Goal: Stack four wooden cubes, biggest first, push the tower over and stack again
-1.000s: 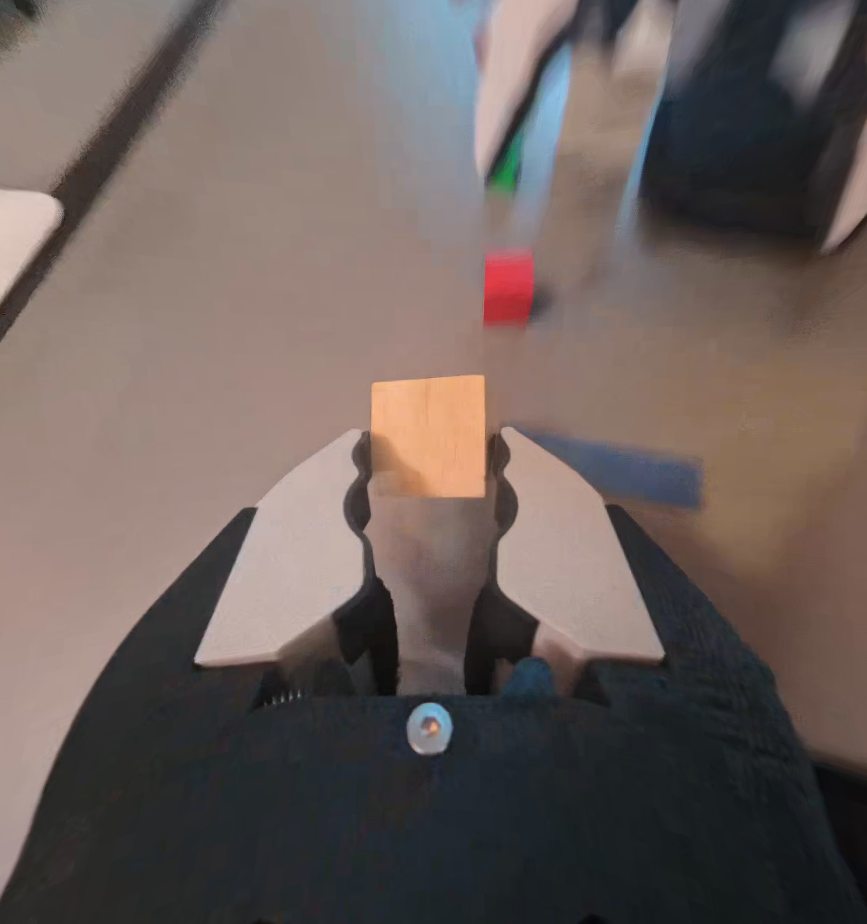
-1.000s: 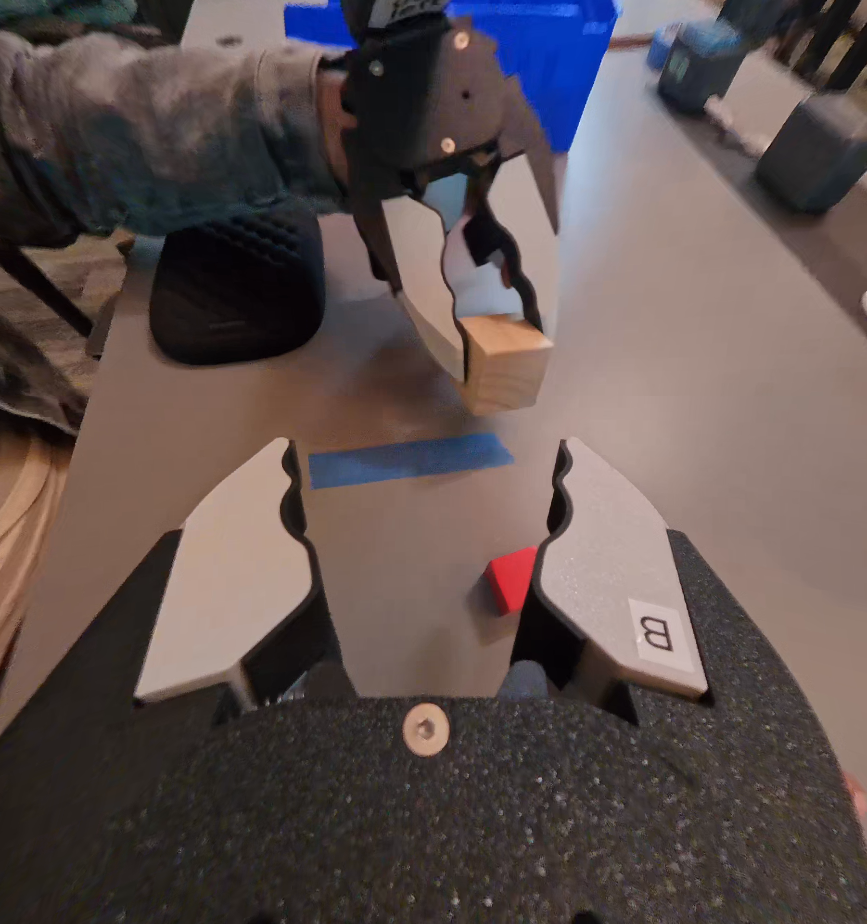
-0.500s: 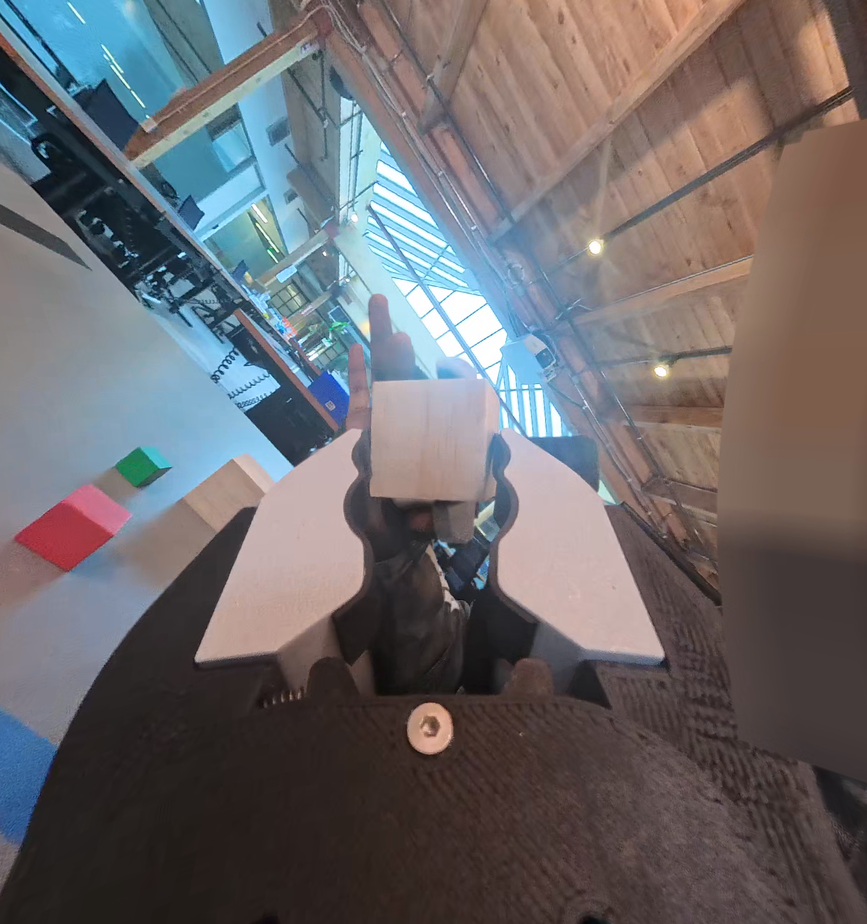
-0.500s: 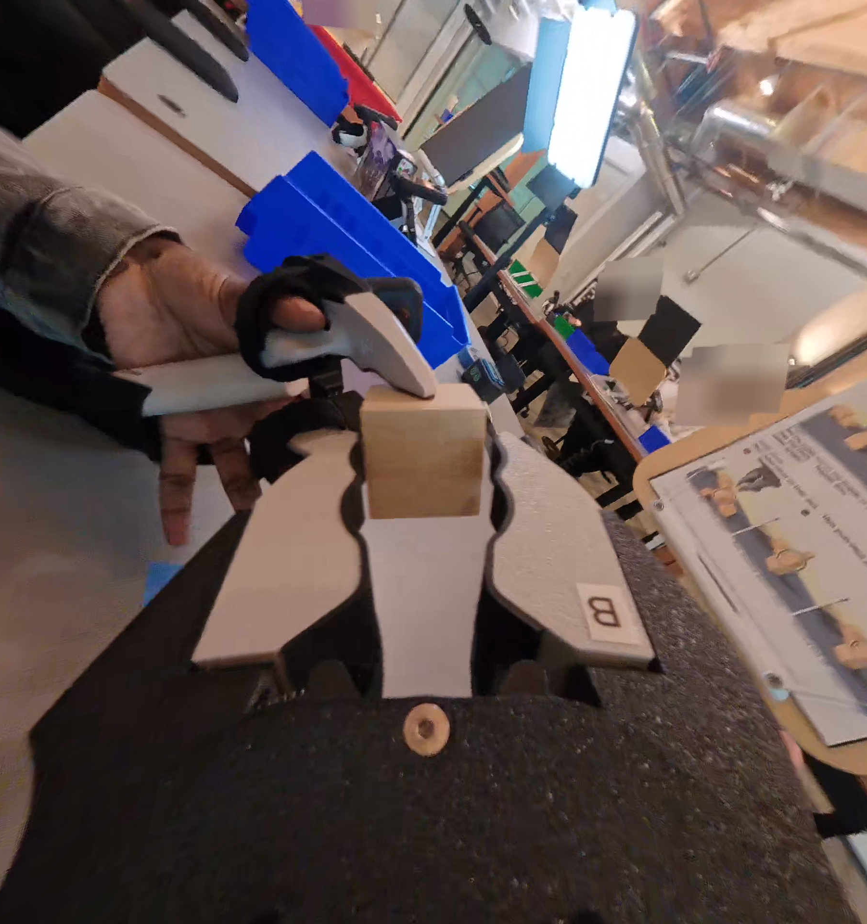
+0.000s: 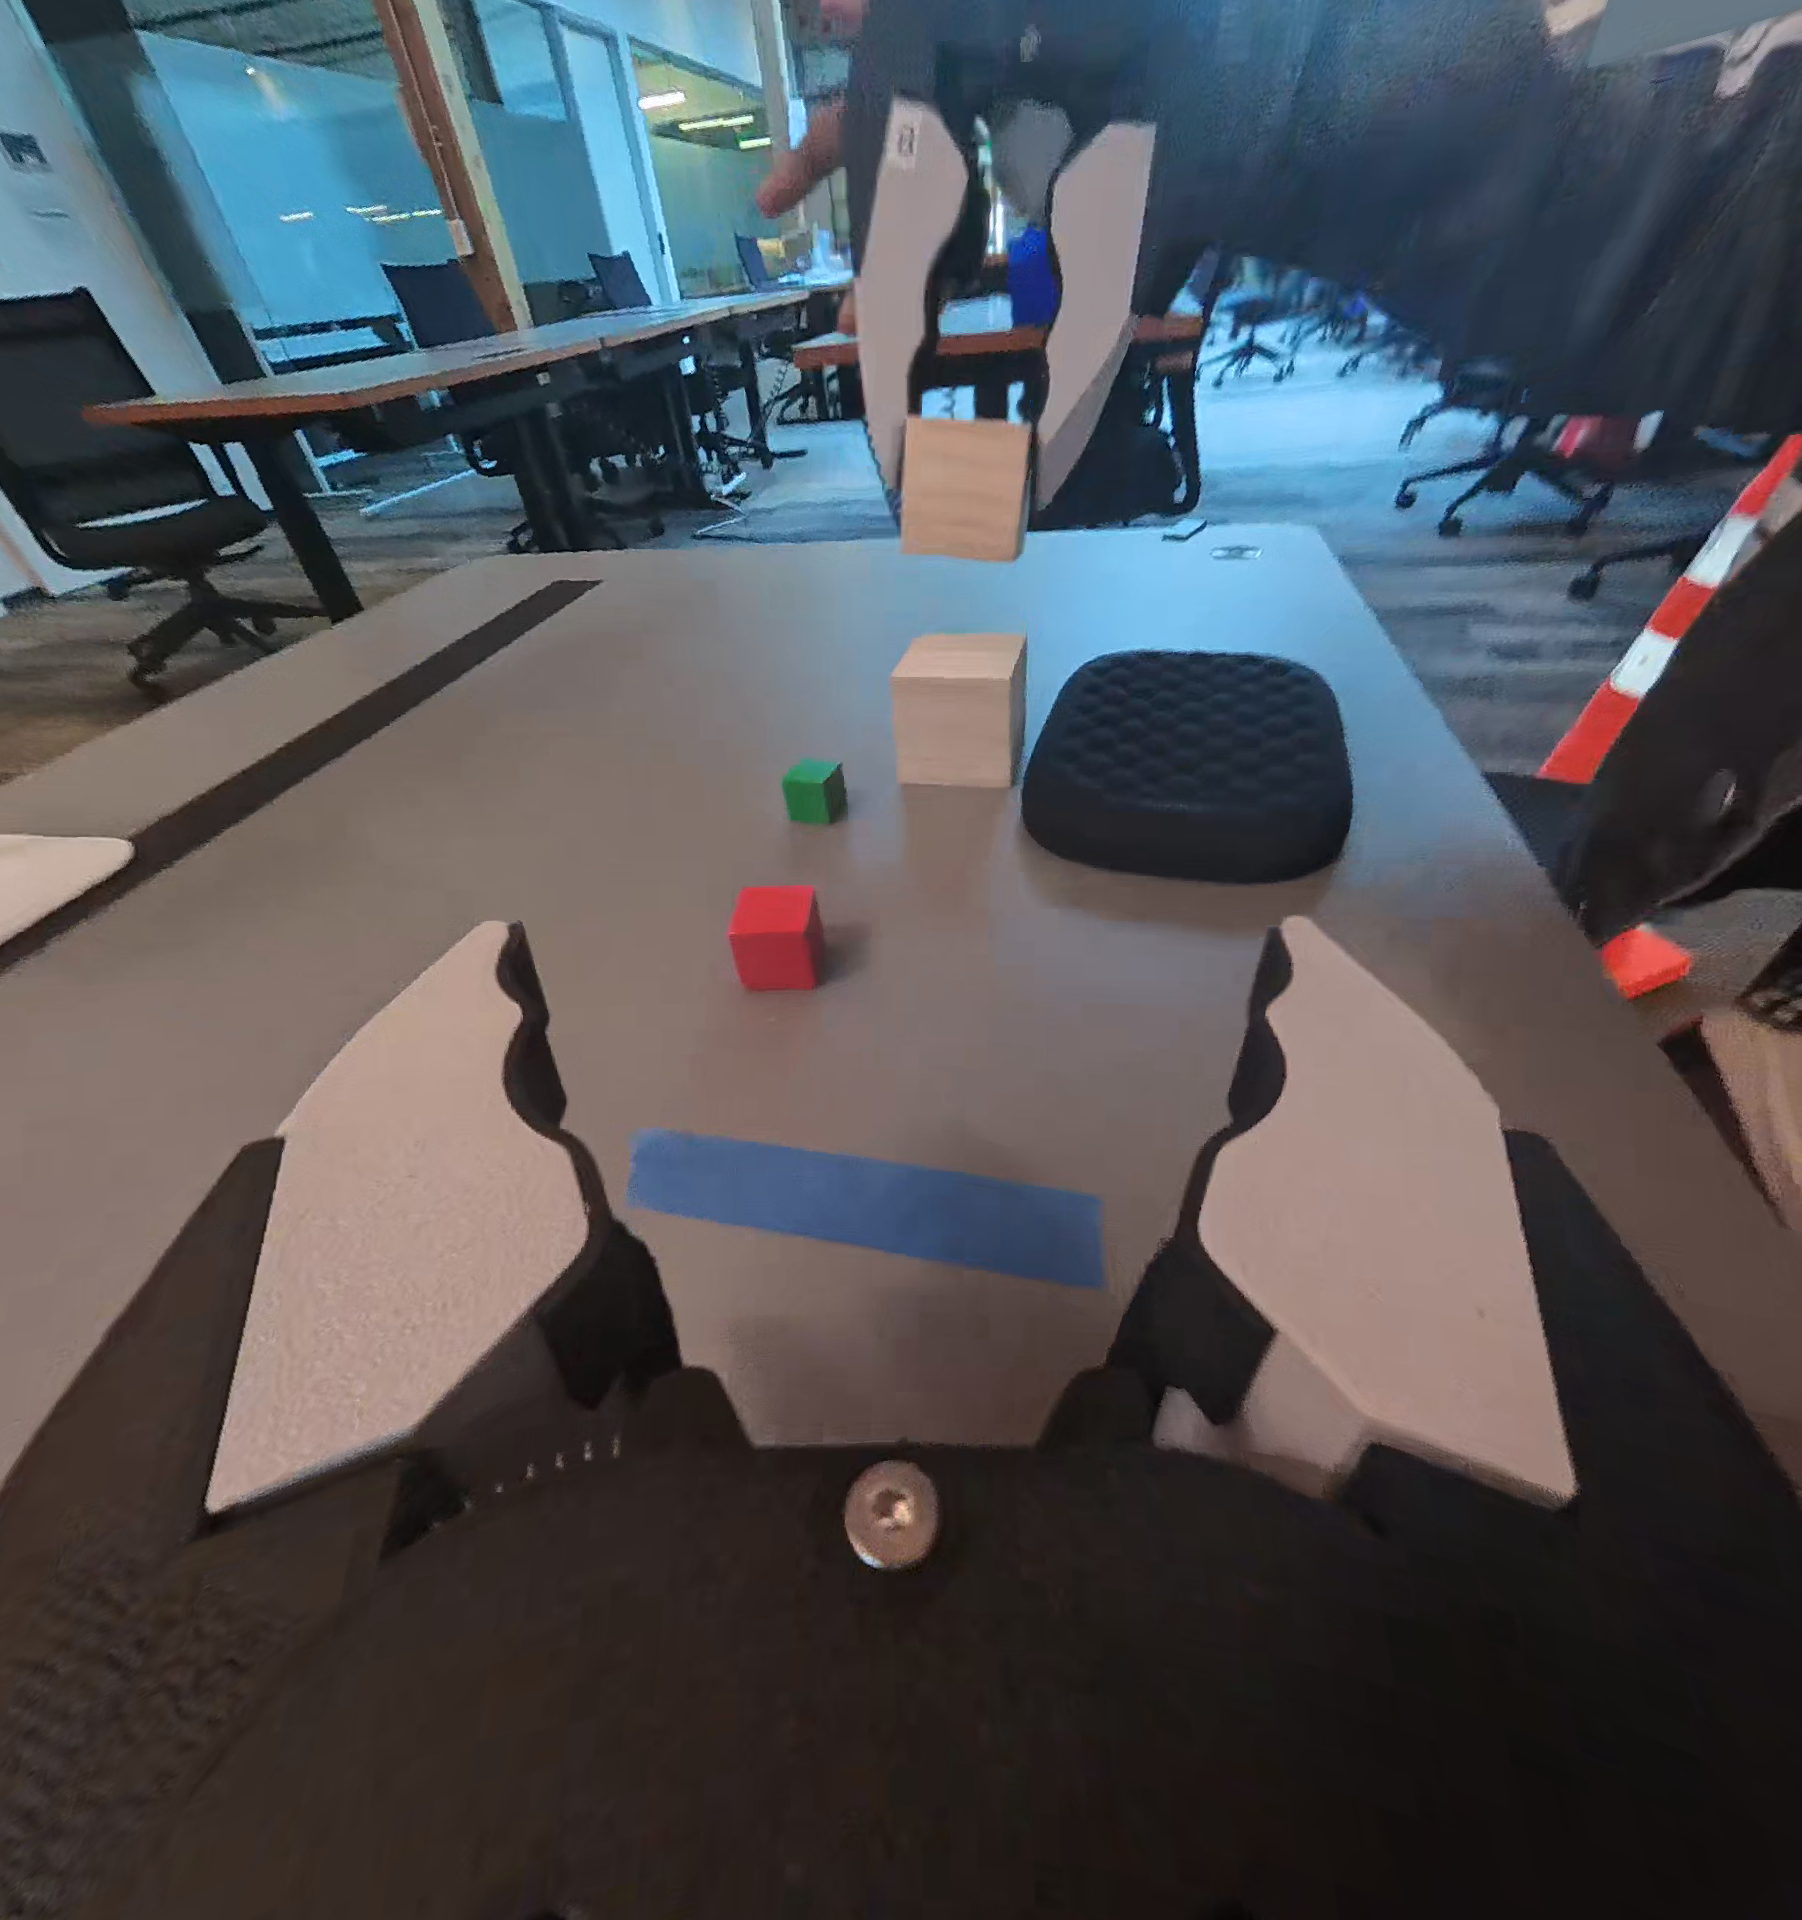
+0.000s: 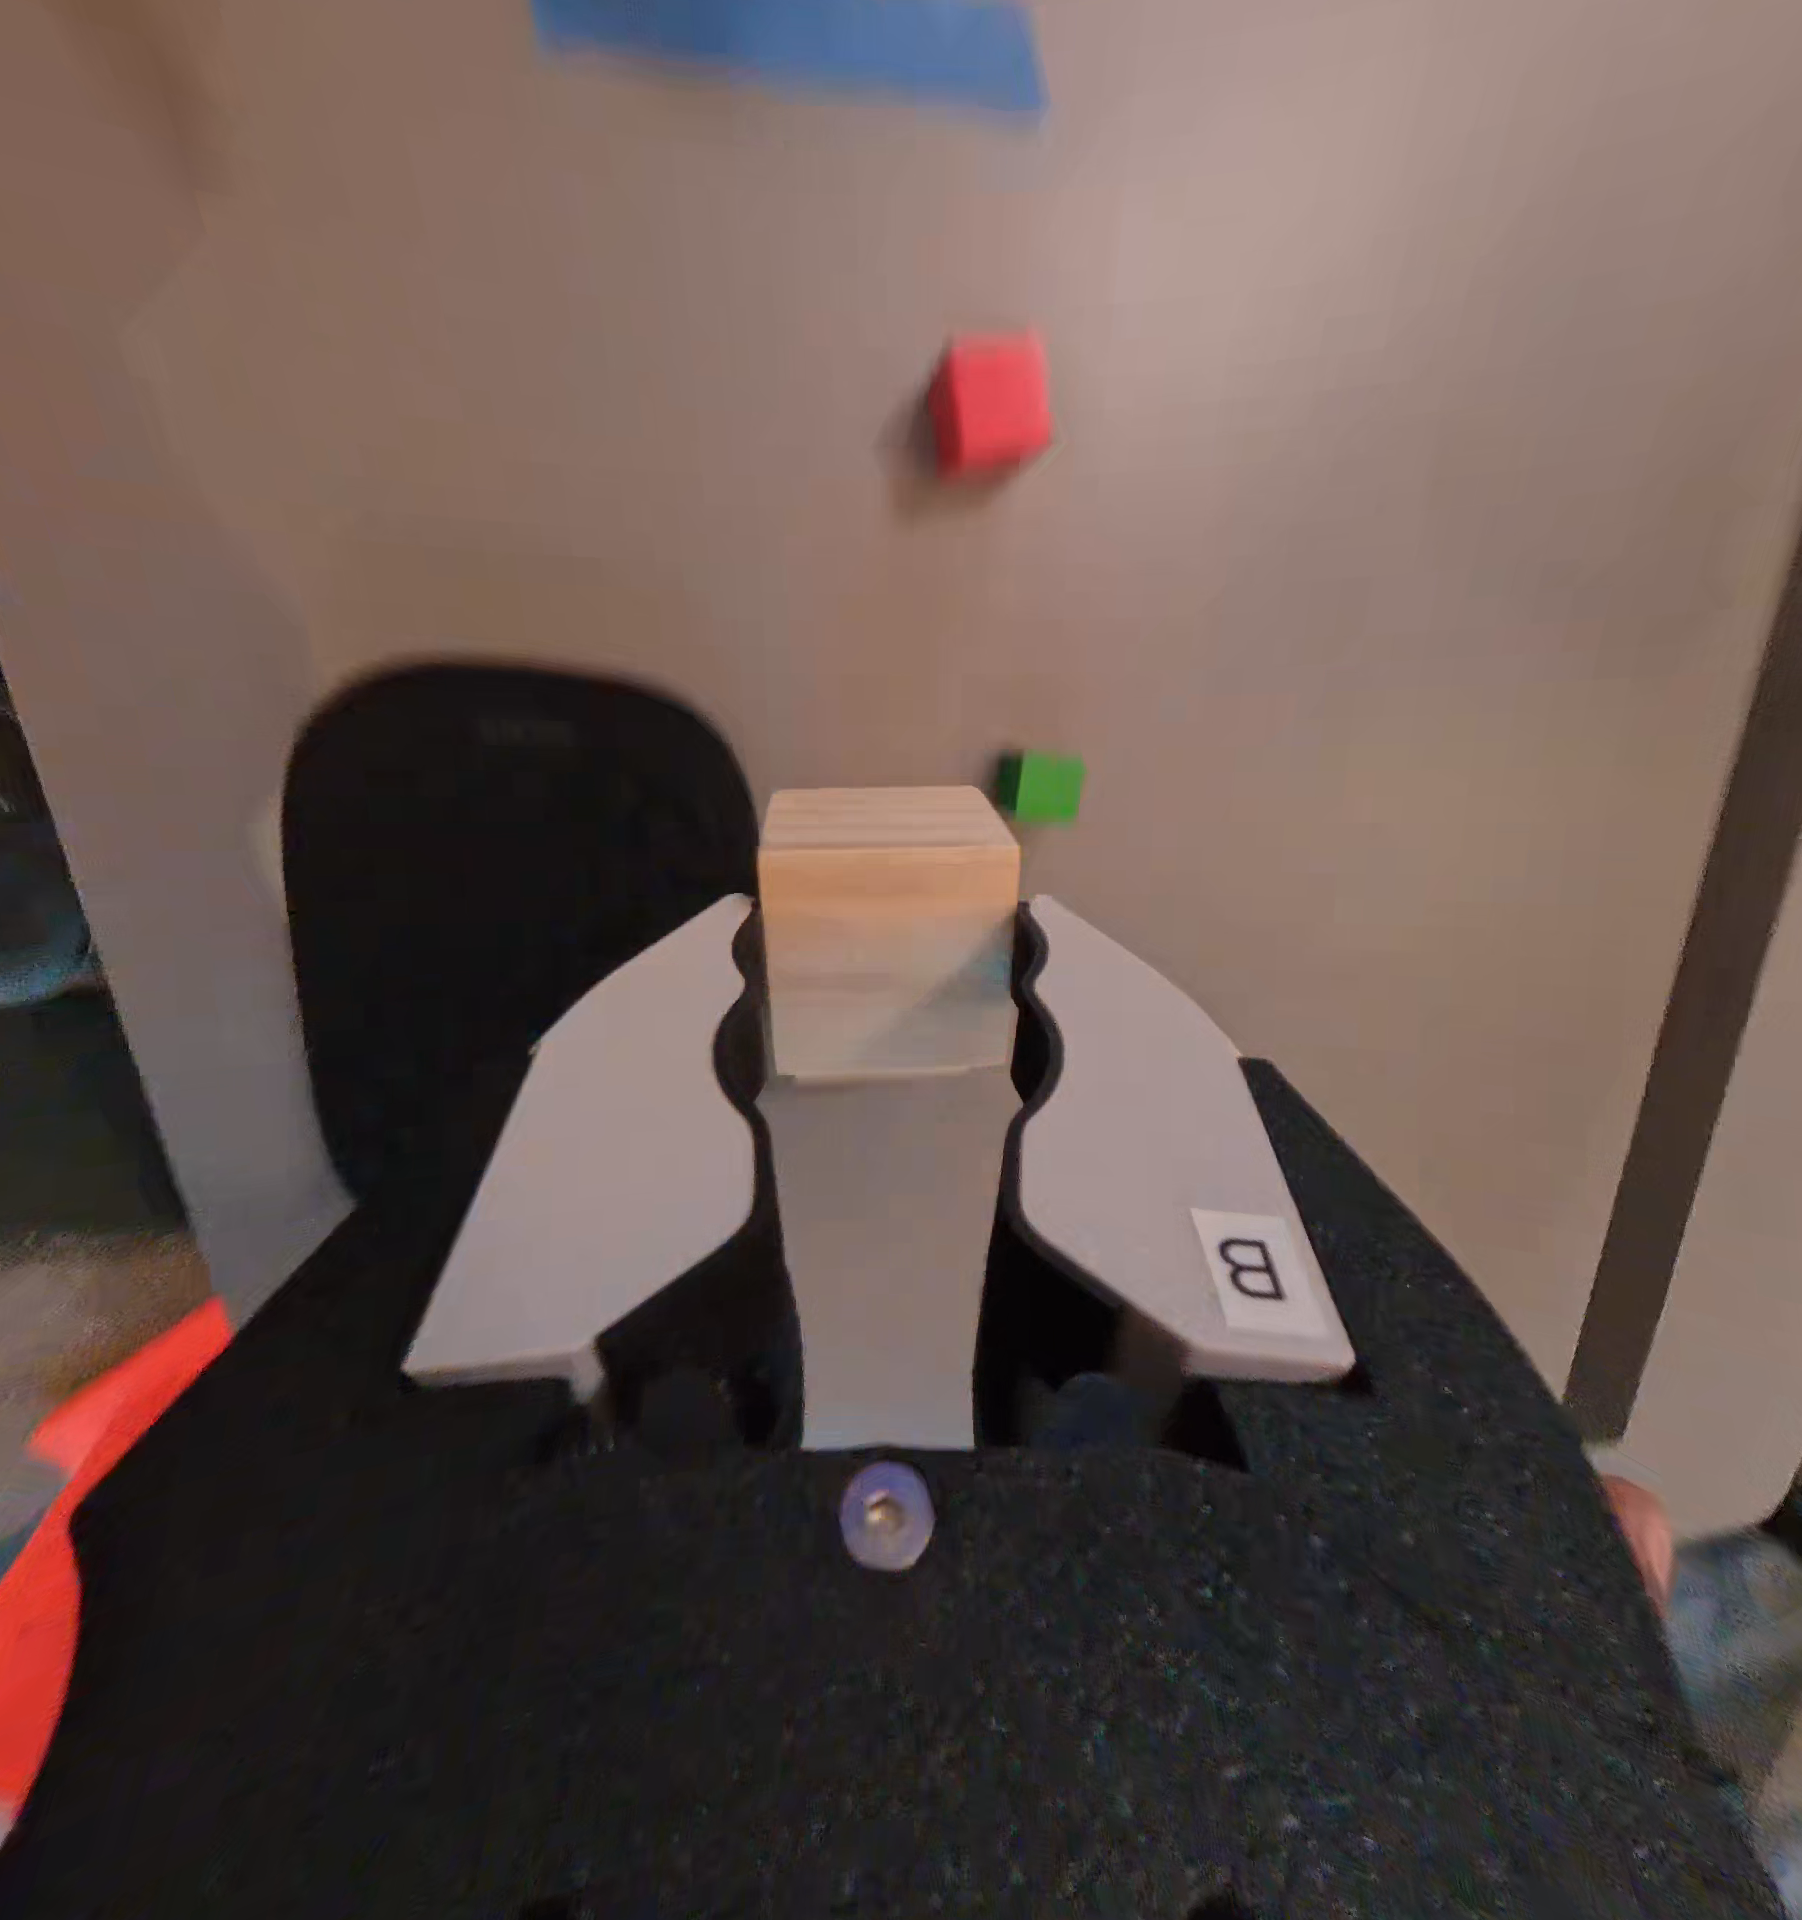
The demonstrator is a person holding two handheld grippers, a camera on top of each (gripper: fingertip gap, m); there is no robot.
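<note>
- The left gripper (image 5: 892,997) sits low and level over the near end of the grey worktop (image 5: 357,852), pointing along it; its fingers (image 5: 429,1132) are spread wide with nothing between them
- The right gripper (image 6: 884,966) hangs above the worktop, pointing steeply down, with a plain wooden cube (image 6: 886,935) pinched between both fingers (image 6: 648,1091); from the left wrist view this cube (image 5: 964,486) hangs in the air above a larger plain wooden cube (image 5: 957,709)
- The larger cube stands on the worktop just beside a black quilted pad (image 5: 1188,764); in the right wrist view it is hidden behind the held cube
- A small green cube (image 5: 814,792) lies near the larger cube, and a red cube (image 5: 775,935) lies nearer the left gripper, both apart from the others
- A strip of blue tape (image 5: 866,1205) is stuck flat on the worktop between the left fingers
- The hand holding the right gripper is mostly cut off: only a fingertip (image 6: 1640,1538) shows at the body's edge
- The right wrist view is blurred, so edges of the pad (image 6: 502,831) and the red cube (image 6: 988,400) are soft
</note>
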